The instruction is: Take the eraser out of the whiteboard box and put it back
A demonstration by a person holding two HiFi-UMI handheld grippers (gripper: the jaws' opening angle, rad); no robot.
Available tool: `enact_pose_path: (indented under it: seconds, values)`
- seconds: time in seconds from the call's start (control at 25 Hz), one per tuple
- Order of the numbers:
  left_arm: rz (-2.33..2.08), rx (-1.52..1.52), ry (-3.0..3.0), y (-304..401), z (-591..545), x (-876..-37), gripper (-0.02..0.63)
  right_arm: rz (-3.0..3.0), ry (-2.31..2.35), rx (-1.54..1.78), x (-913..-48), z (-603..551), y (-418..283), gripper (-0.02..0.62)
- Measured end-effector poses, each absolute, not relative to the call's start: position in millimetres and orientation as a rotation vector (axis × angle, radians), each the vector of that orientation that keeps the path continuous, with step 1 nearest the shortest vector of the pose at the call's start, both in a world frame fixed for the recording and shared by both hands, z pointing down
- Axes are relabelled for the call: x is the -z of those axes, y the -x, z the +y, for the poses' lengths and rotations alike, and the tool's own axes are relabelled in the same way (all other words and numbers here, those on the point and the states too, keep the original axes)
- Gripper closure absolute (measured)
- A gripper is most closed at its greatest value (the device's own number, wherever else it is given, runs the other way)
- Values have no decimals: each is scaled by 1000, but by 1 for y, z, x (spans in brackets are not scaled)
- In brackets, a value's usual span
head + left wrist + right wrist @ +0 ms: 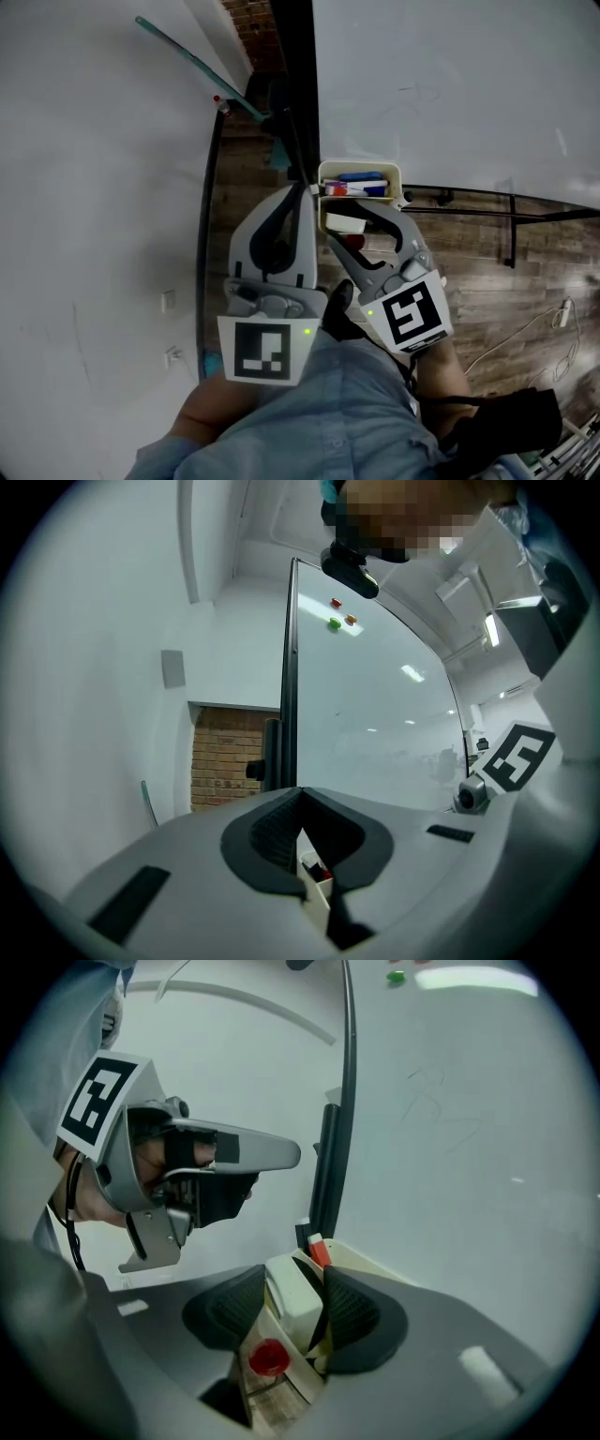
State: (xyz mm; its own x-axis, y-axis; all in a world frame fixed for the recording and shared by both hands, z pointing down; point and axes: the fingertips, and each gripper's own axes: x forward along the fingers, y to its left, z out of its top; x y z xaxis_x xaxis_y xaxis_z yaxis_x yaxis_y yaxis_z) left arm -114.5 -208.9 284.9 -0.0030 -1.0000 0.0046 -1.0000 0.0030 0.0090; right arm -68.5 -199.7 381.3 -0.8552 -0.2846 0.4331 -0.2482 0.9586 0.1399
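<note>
The cream whiteboard box [395, 174] hangs at the bottom edge of the whiteboard [450, 84], with blue and red markers [361, 184] in its far part. The white eraser [344, 223] lies in the near part. My right gripper [349, 234] stands open around it. In the right gripper view the eraser [292, 1305] sits between the ribbed pads [349, 1312], with a dark gap on its right side. My left gripper [304, 190] is shut, its tips at the box's left edge. Nothing shows between them in the left gripper view [300, 797].
A black upright post [292, 84] stands just left of the box. A second white board [94, 141] fills the left. Wooden floor [506, 262] with a black frame bar [469, 195] and a white cable [525, 333] lies below right. A red round piece [269, 1357] shows under the eraser.
</note>
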Motion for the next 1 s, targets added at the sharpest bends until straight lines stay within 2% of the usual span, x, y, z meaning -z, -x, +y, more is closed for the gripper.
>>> enact_pose_path:
  seconds: [0.28, 1.0]
  values:
    - [-2217, 11, -2219, 115, -207, -284, 601, -2634, -402, 114, -382, -202, 69, 445]
    - [-2336, 45, -2258, 87, -168, -243, 601, -2857, -551, 220, -284, -177, 25, 457]
